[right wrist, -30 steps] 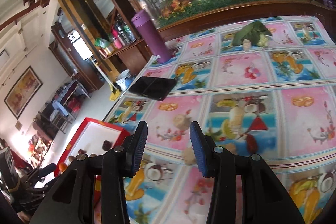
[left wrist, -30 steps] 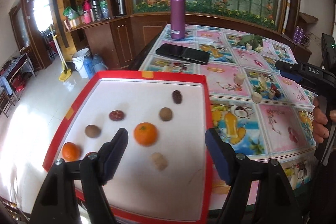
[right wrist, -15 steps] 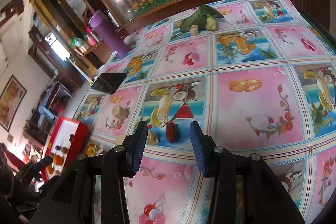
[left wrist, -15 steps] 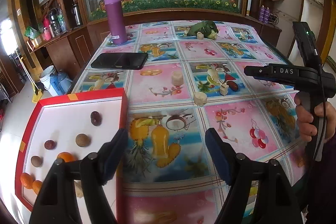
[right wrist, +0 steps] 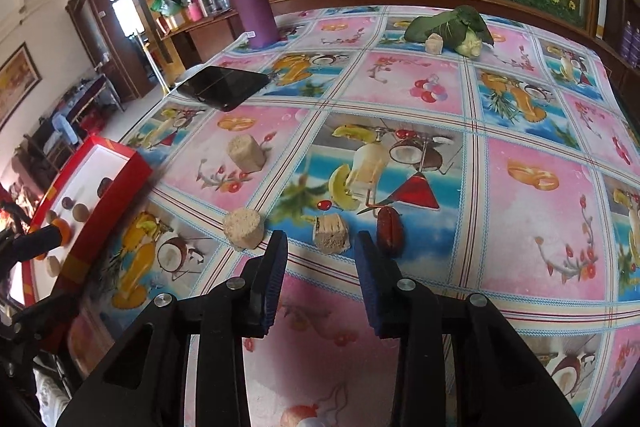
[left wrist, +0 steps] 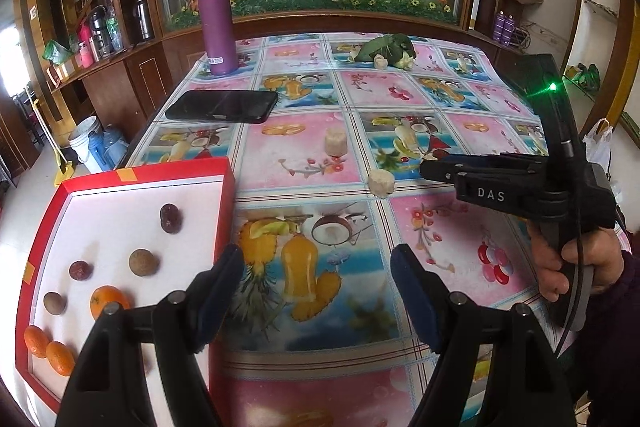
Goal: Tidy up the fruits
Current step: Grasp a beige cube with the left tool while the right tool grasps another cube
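A red-rimmed white tray [left wrist: 224, 187] at the table's left holds several small fruits: oranges [left wrist: 105, 301], brown round ones [left wrist: 142, 261] and dark red dates [left wrist: 171, 217]; it also shows in the right wrist view [right wrist: 120, 183]. My left gripper [left wrist: 316, 287] is open and empty over the tablecloth beside the tray. My right gripper [right wrist: 320, 259] is open and empty, its tips just short of a tan cube [right wrist: 330, 227]. A red date [right wrist: 389, 230] lies right of the cube. Tan cylinders [right wrist: 244, 228] [right wrist: 246, 151] lie to the left.
A black phone [left wrist: 222, 105] and a purple flask [left wrist: 217, 23] stand at the far left of the table. Green leafy vegetables [right wrist: 448, 25] with a tan piece [right wrist: 434, 43] lie at the far side. The right gripper shows in the left wrist view [left wrist: 432, 169].
My left gripper swung right, off the tray and over the tablecloth. My right gripper moved forward and down toward the tan cube and red date.
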Motion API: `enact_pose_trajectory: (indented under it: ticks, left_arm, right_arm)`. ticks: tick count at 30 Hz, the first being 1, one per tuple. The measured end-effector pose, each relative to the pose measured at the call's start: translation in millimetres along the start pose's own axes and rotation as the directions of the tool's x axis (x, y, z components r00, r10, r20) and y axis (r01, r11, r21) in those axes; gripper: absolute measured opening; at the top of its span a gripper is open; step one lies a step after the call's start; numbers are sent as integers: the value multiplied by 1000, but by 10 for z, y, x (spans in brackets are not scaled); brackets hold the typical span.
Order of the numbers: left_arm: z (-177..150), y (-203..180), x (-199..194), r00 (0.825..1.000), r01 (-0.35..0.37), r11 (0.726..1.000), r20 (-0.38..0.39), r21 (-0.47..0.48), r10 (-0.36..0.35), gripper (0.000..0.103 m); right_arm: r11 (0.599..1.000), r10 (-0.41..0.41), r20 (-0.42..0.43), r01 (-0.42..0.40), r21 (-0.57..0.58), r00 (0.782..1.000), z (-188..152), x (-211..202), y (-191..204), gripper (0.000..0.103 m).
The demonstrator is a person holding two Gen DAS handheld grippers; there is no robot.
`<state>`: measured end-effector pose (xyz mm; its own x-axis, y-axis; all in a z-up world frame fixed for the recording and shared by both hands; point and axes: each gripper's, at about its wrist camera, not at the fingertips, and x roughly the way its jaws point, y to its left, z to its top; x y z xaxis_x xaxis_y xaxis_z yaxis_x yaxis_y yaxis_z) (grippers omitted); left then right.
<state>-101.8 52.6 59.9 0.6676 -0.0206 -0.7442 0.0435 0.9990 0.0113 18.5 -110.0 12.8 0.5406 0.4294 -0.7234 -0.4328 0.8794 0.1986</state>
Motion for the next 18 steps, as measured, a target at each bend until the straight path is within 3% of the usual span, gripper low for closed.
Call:
enact_pose_trajectory:
  ticks: [9, 18]
  left_arm:
    - [141, -78, 219, 999, 17, 1000, -30, 13, -16, 78]
    - [373, -319, 611, 996, 39, 999, -81, 25, -37, 78]
  right_arm:
    - [1000, -23, -19, 23, 10, 1000, 15, 76, -29, 18]
    - [985, 24, 136, -47, 166, 990, 133, -334, -339, 18]
